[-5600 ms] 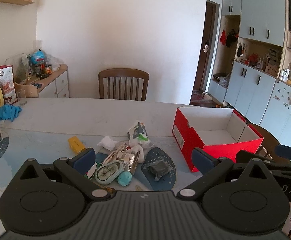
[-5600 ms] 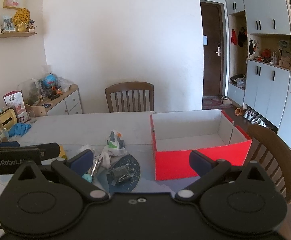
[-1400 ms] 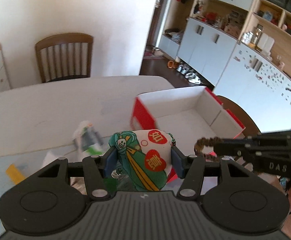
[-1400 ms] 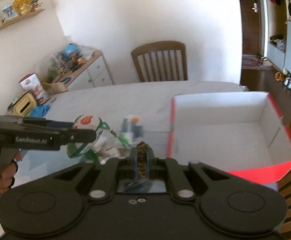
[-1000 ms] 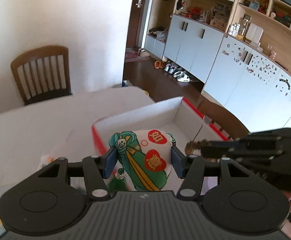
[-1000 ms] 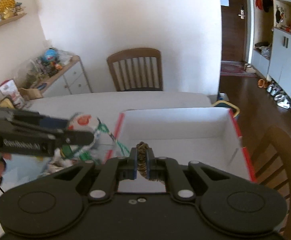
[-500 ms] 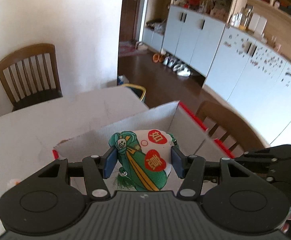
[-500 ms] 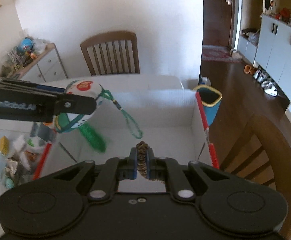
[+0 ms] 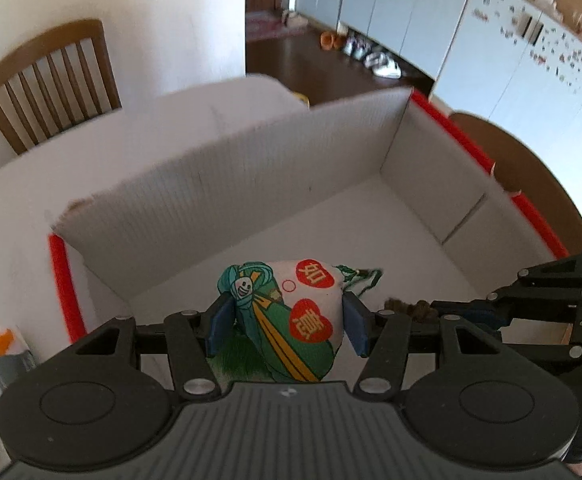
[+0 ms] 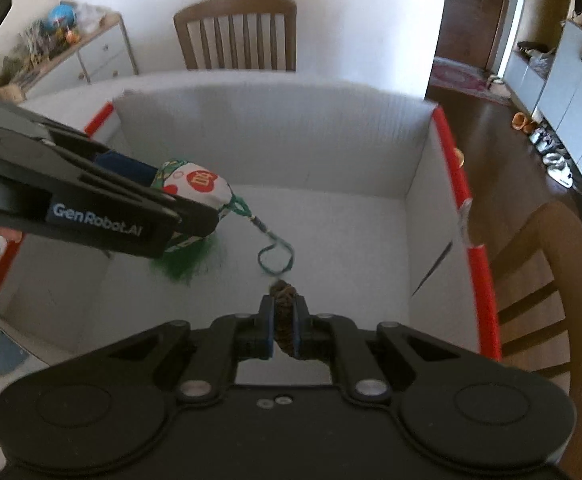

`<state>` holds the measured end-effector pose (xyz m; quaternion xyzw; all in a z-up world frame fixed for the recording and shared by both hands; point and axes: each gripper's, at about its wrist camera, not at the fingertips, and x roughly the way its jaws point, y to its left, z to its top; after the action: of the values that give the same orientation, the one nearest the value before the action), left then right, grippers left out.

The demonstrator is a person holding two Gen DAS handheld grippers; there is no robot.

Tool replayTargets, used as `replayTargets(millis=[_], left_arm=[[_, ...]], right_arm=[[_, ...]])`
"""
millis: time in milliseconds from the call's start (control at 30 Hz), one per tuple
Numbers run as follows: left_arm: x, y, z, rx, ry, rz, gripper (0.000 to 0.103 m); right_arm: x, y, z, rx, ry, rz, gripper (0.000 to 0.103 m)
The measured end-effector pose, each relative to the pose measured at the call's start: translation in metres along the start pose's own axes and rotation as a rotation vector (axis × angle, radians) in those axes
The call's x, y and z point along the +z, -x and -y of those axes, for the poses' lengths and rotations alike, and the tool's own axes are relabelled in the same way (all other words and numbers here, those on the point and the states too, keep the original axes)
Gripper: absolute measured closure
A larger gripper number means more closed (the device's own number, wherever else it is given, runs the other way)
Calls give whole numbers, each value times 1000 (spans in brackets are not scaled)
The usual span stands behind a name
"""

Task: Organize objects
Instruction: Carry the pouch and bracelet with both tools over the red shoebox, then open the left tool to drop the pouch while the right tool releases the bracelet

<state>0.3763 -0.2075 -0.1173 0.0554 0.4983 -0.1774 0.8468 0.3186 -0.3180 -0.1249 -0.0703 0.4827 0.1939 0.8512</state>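
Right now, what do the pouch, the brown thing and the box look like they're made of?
Pouch: printed woven cloth, matte, soft bulge between the left hand-held gripper pads; green cord loop and tassel.
Brown thing: dark, rough, fibrous or braided look; exact material unclear.
Box: corrugated cardboard, ribbed white inside, red outside.

White pouch (image 9: 291,320) shows red hearts with yellow characters, a green figure with yellow stripe, green tassel (image 10: 189,262) and cord. Box (image 9: 227,192) is white inside, red-edged. At three o'clock, the brown bundle (image 10: 284,320) sits between blue pads.
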Motion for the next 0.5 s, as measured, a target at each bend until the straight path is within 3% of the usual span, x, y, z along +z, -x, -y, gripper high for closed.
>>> replayTargets(millis=[233,500], left_arm=[[-2,-14,-2,1,-6,-80,42],[-3,-15,-3,6,-17,-92,41]], right_arm=[[-1,-13,4,35,-9,-65,95],[-8,-9,10,57,-16,-76,93]])
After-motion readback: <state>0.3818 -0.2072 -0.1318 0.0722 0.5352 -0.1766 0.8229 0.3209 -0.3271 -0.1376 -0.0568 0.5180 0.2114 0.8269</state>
